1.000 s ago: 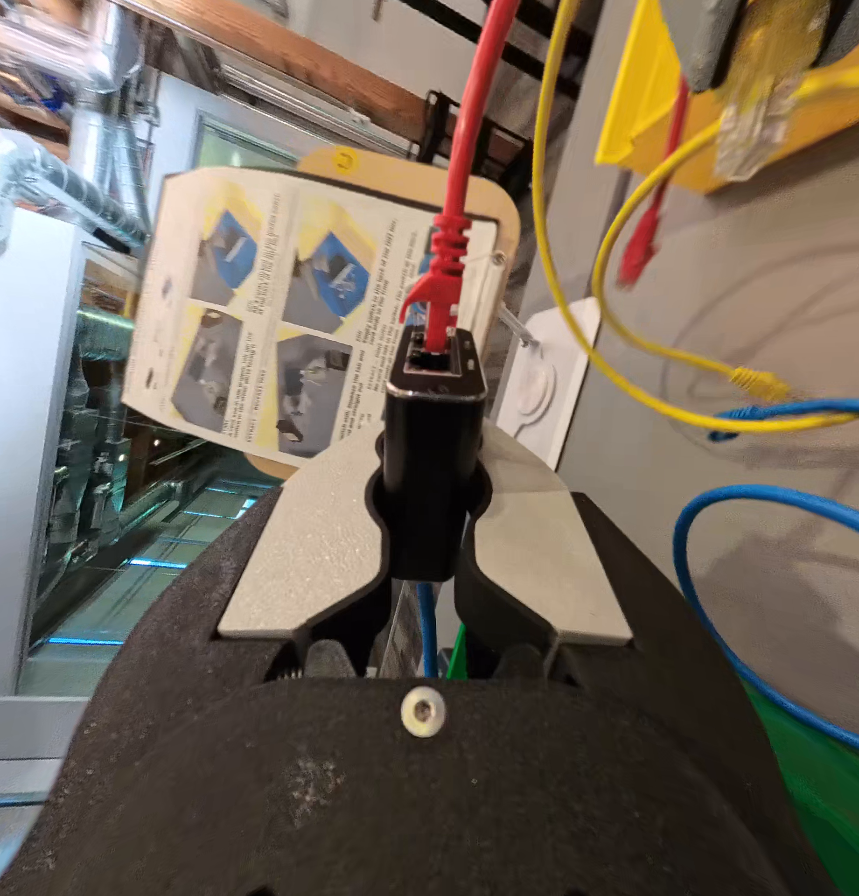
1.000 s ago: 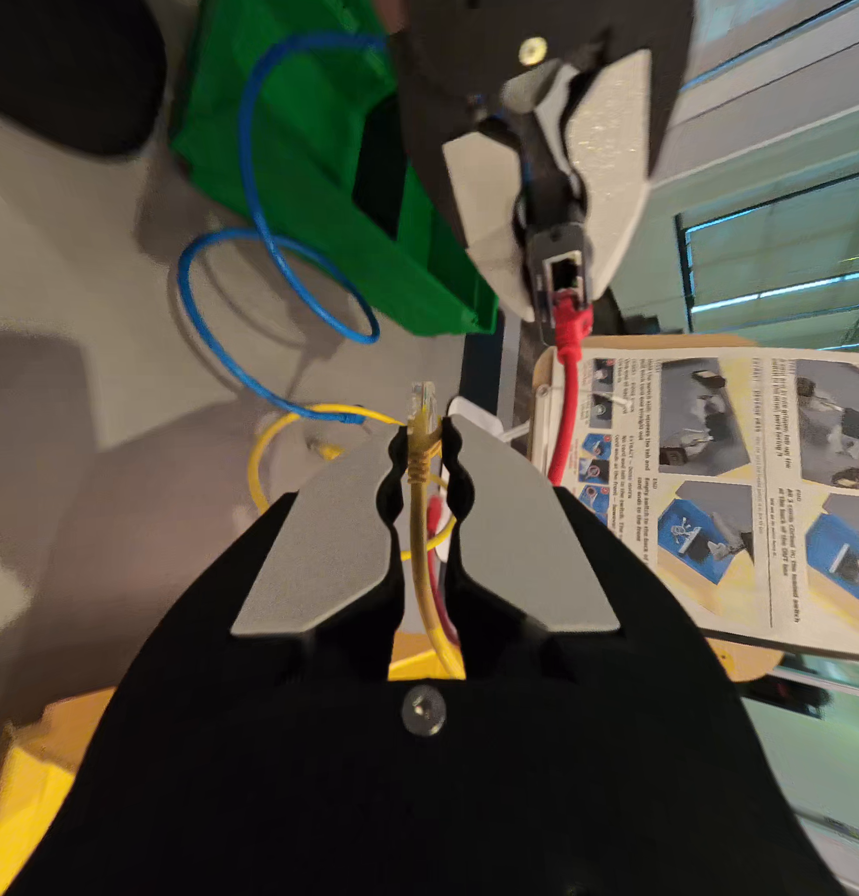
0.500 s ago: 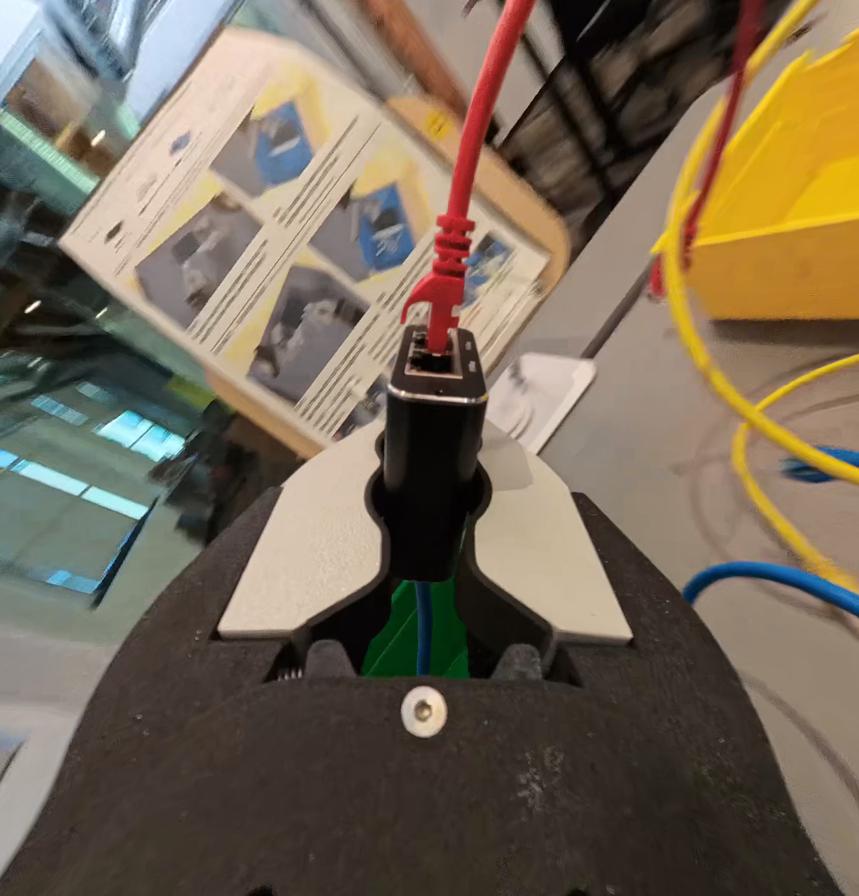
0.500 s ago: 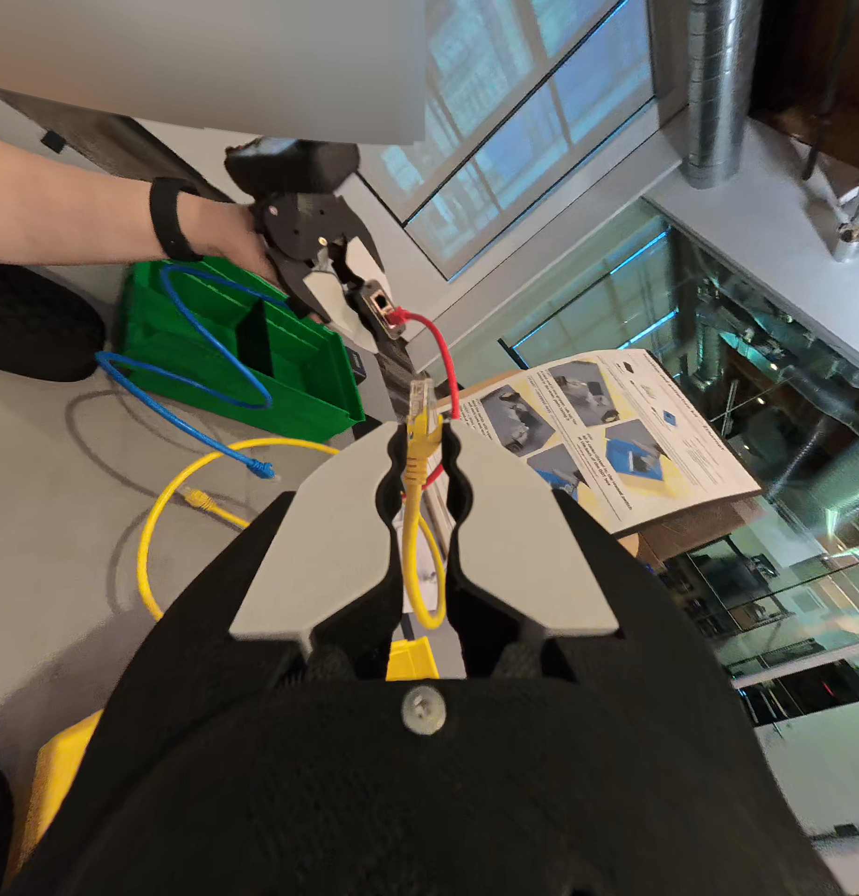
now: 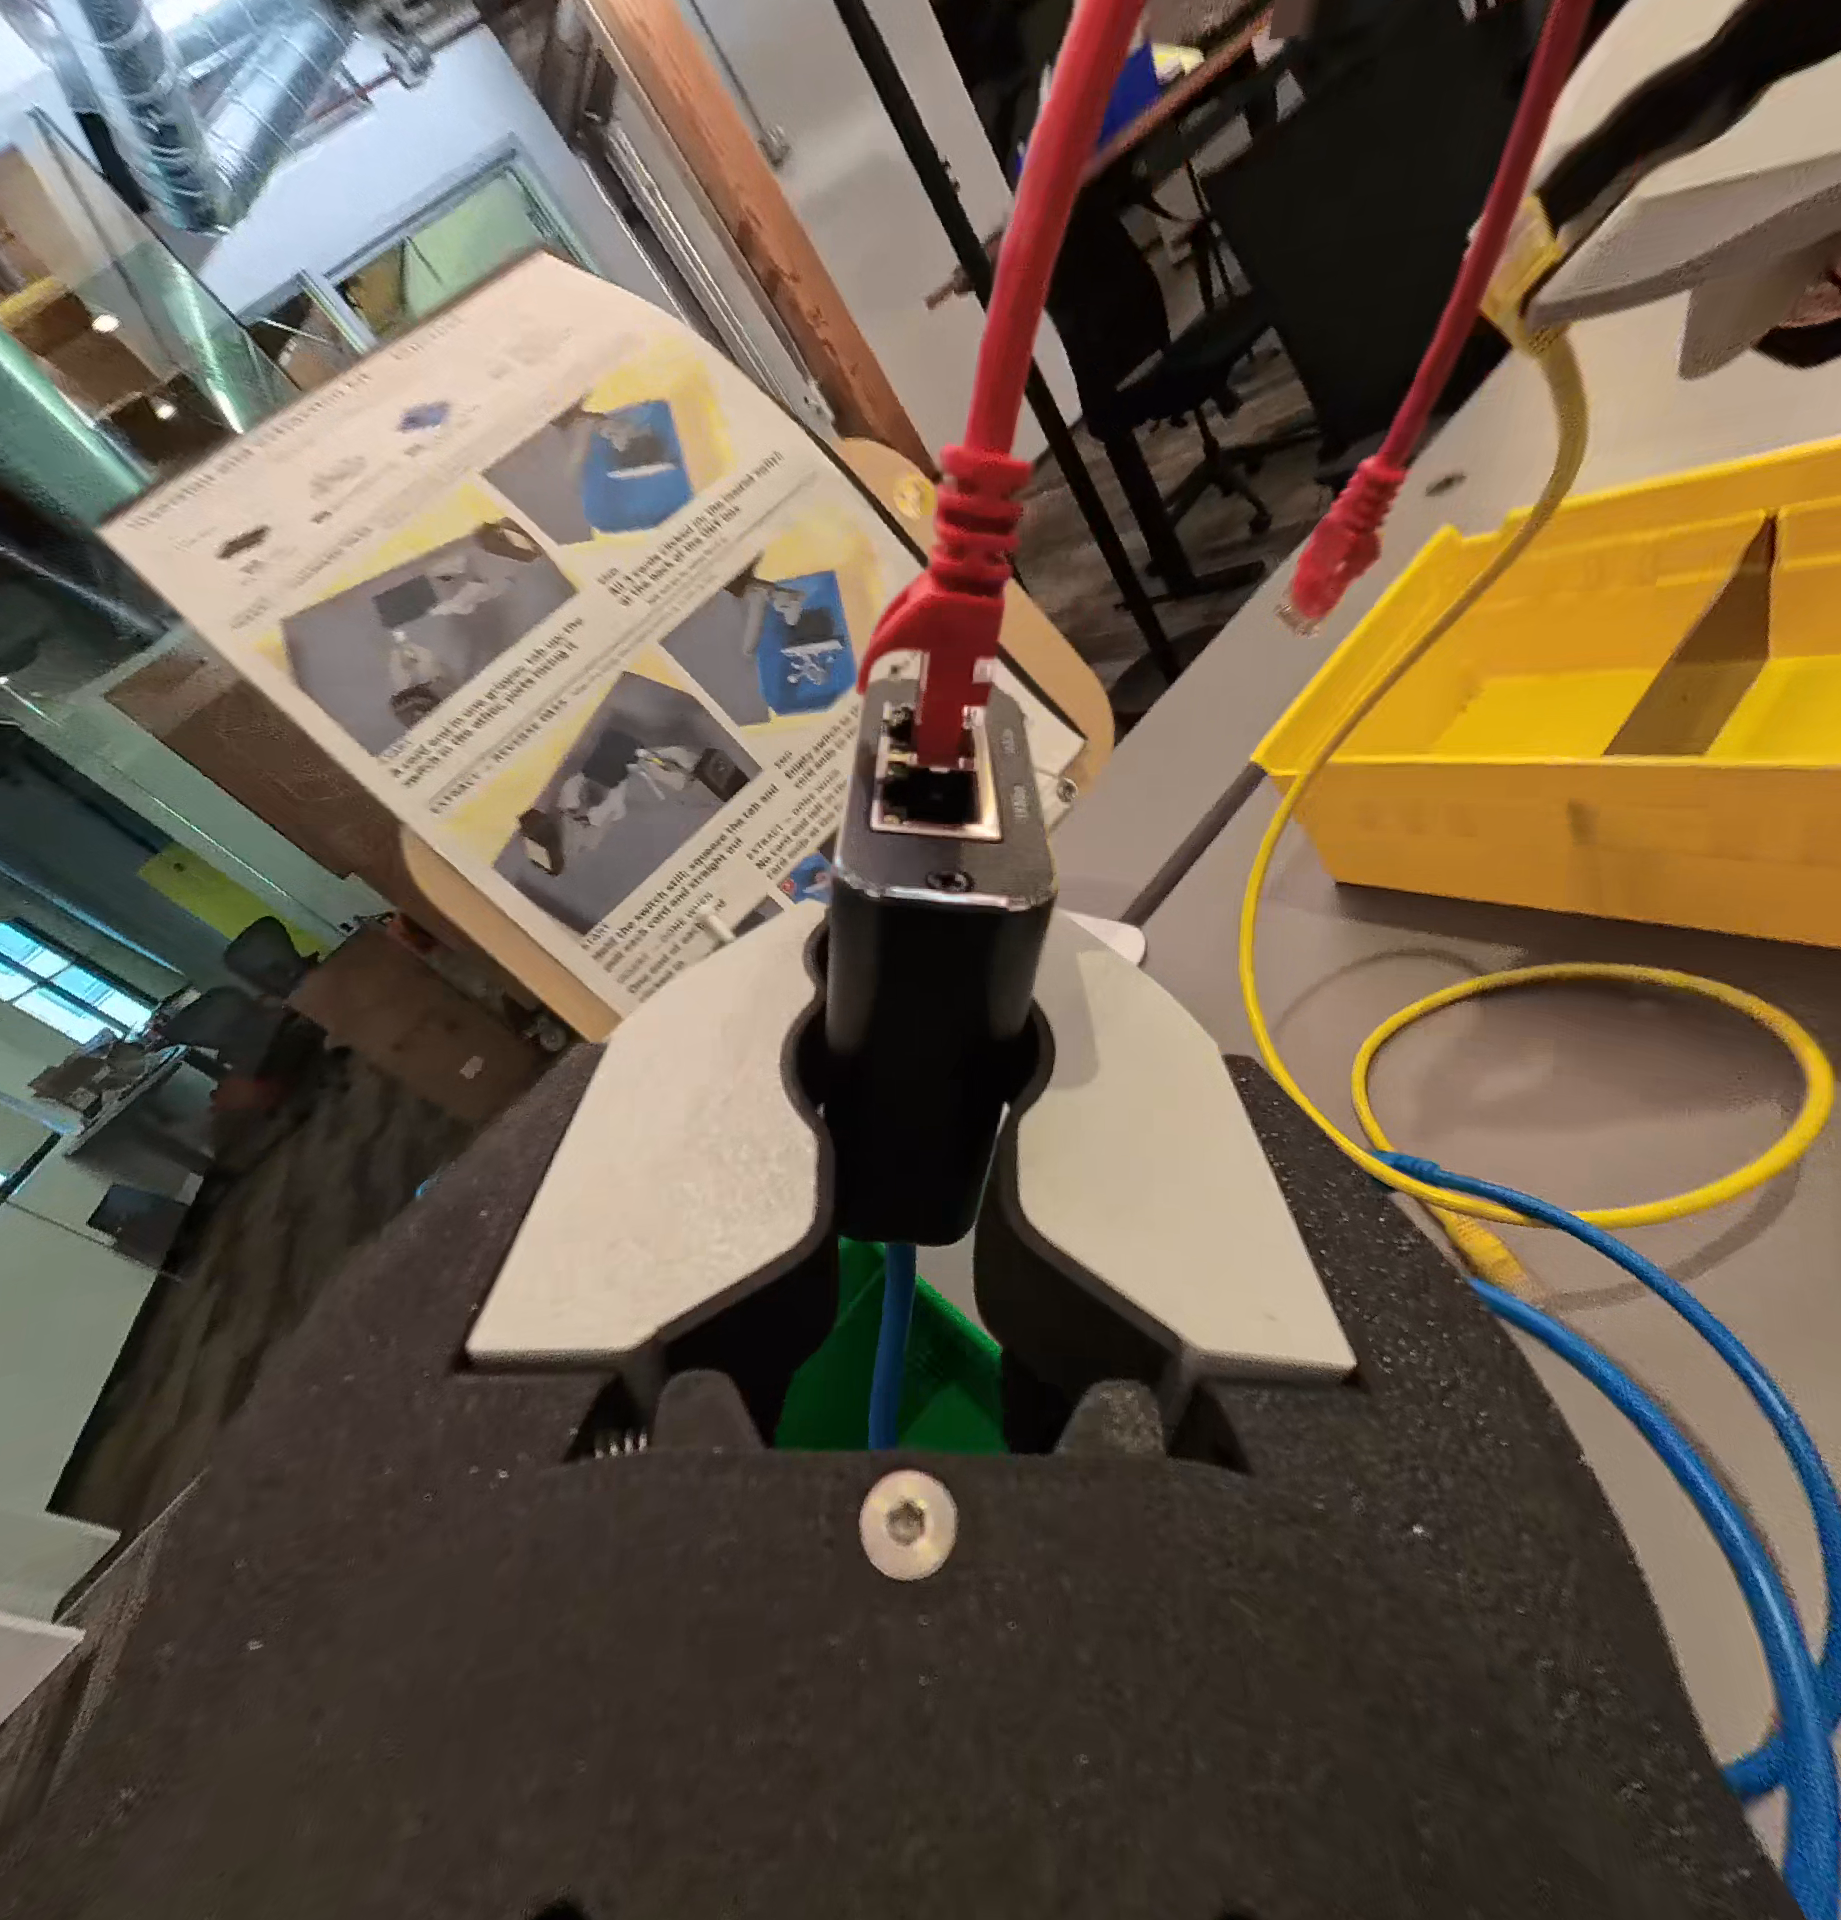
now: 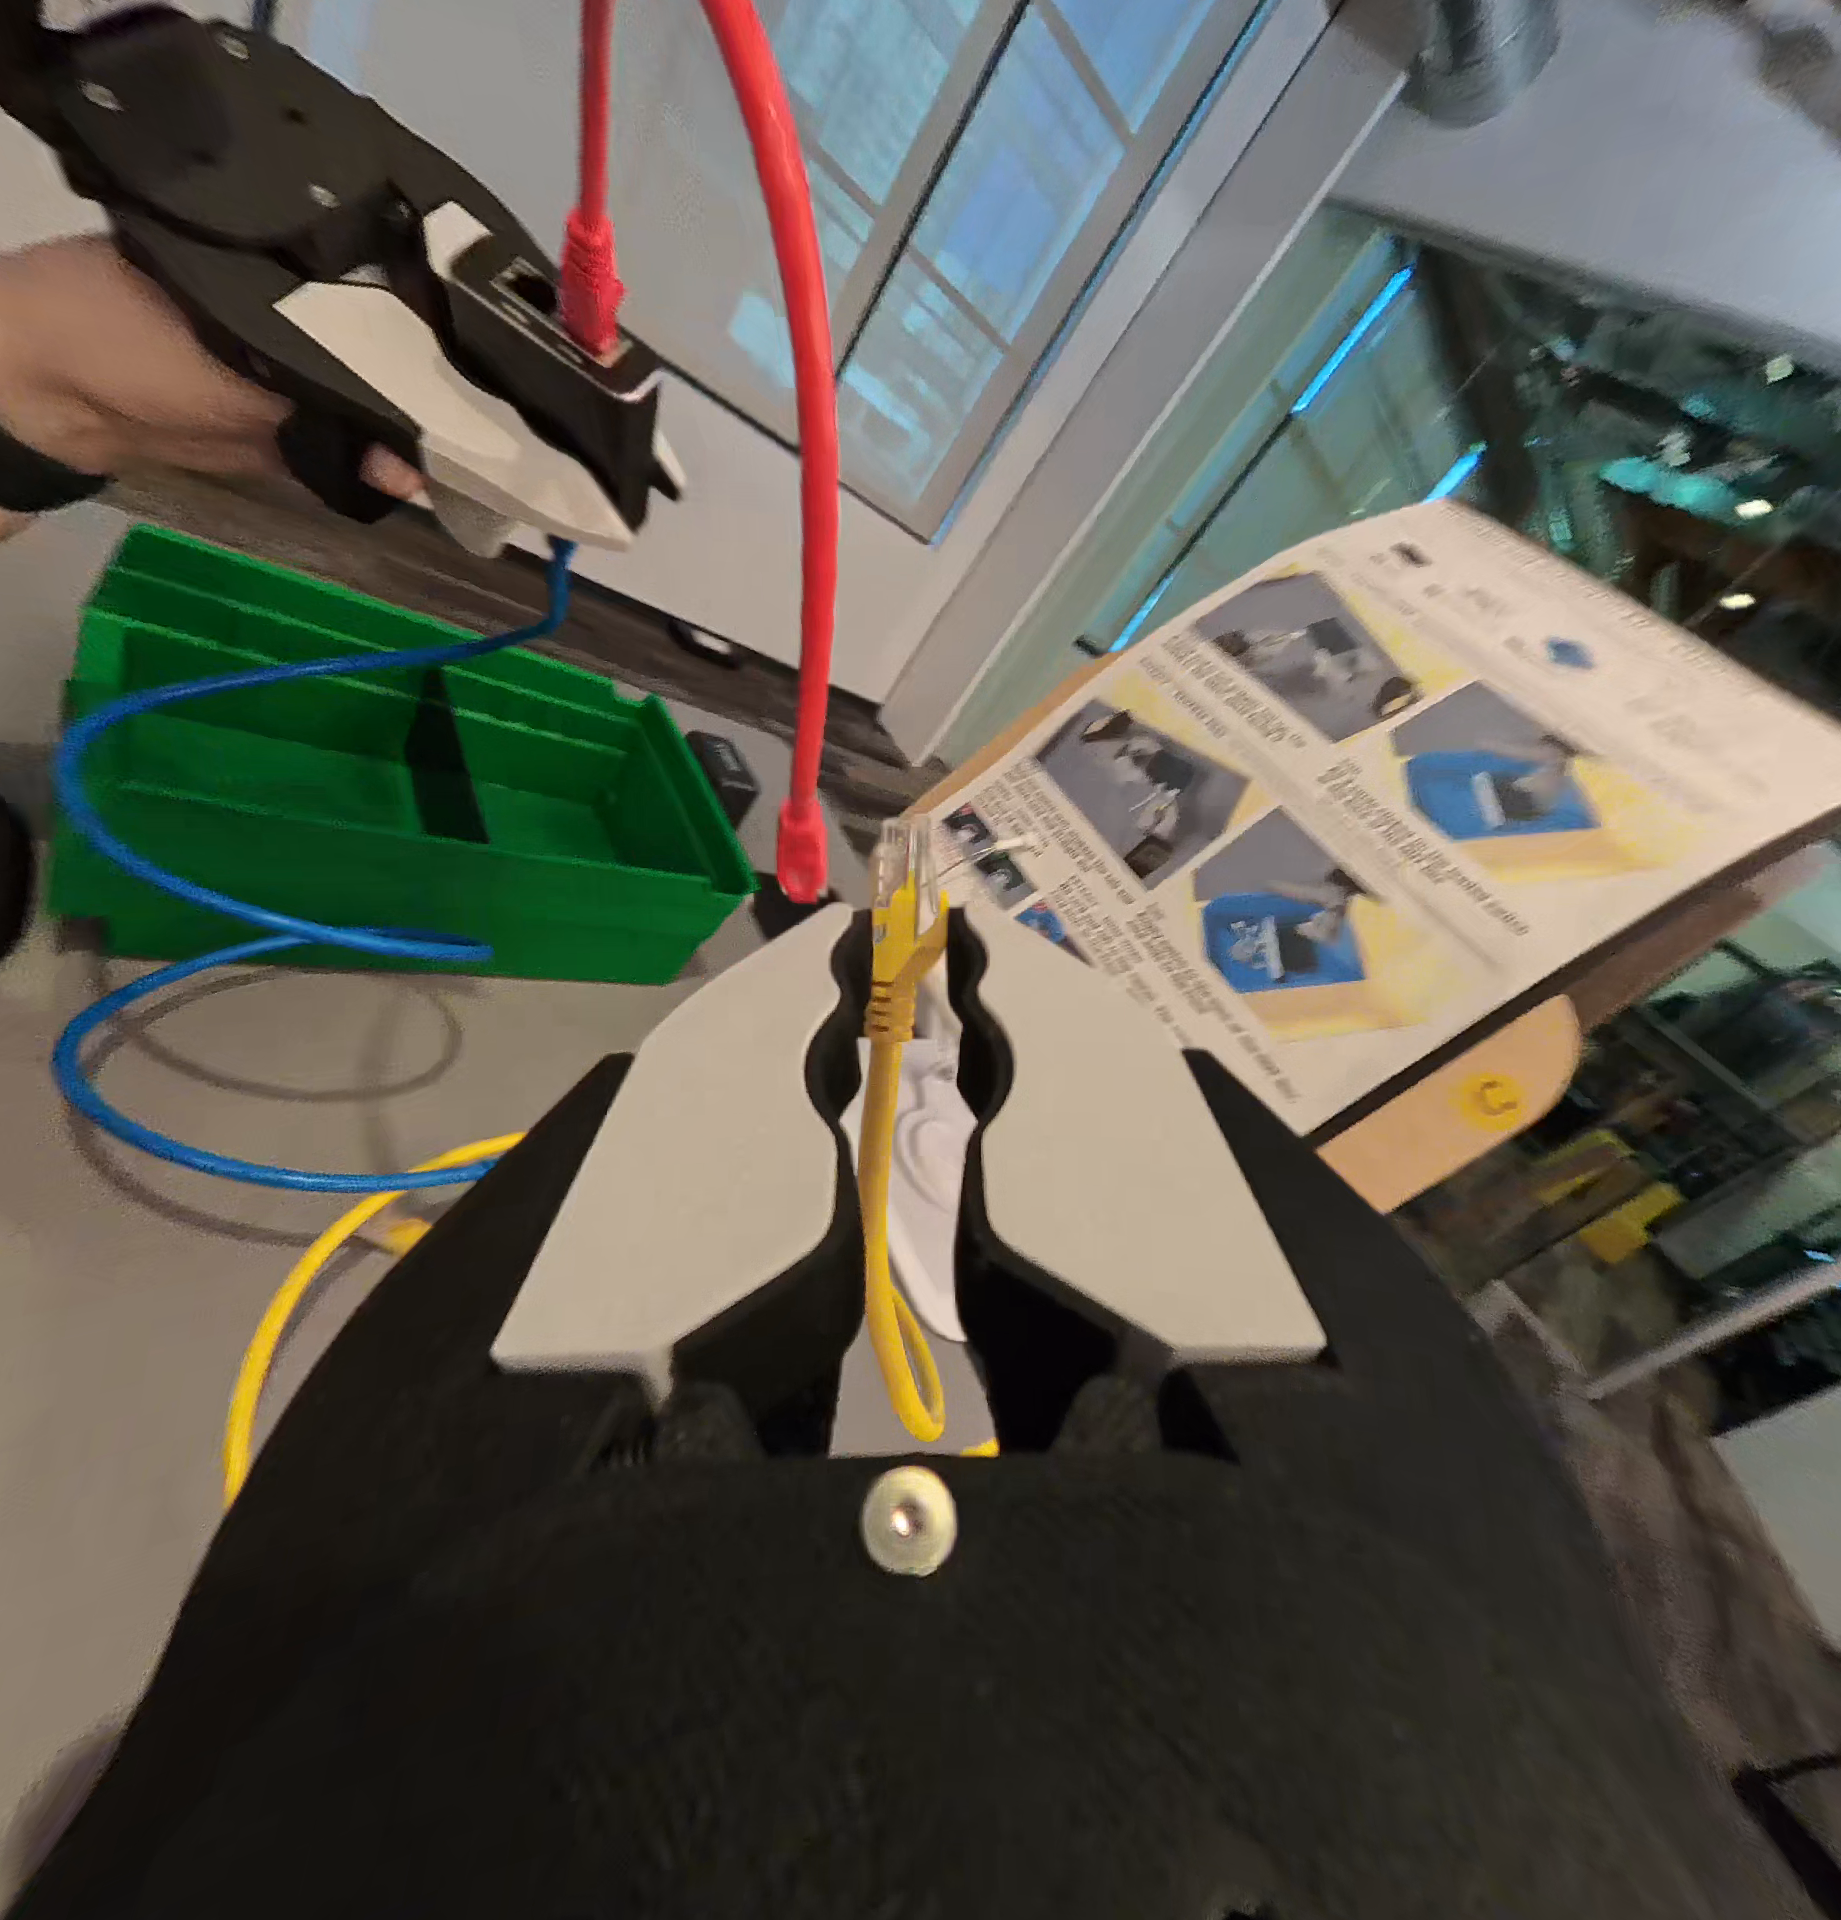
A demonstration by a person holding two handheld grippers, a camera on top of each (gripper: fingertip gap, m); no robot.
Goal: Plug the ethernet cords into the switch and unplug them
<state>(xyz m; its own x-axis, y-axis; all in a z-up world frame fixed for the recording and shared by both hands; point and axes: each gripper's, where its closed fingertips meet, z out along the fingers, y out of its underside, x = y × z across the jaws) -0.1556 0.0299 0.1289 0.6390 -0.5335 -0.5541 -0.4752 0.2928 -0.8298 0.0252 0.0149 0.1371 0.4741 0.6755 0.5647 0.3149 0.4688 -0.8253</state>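
Observation:
My left gripper (image 5: 921, 997) is shut on a small black switch (image 5: 931, 997) and holds it upright in the air. A red cord (image 5: 973, 582) is plugged into the far port; the near port (image 5: 937, 800) is empty. A blue cord (image 5: 890, 1340) leaves the switch's underside. The red cord's other plug (image 5: 1331, 551) hangs free. My right gripper (image 6: 900, 925) is shut on the yellow cord (image 6: 895, 966) just behind its clear plug (image 6: 905, 847), which points forward. The switch (image 6: 552, 332) and left gripper show at the upper left of the right wrist view.
A yellow divided bin (image 5: 1622, 727) stands on the grey table at the right. A green divided bin (image 6: 376, 769) stands at the left. An instruction sheet on a wooden board (image 6: 1415, 810) stands tilted at the table's far edge. Yellow (image 5: 1581, 1091) and blue (image 5: 1674, 1403) cord loops lie on the table. Tip to tip, the grippers are about 20 cm apart.
Both grippers have swung and lifted; the views have turned. The switch now appears higher and nearer in the right wrist view. The yellow plug stays gripped, the red cord stays plugged in.

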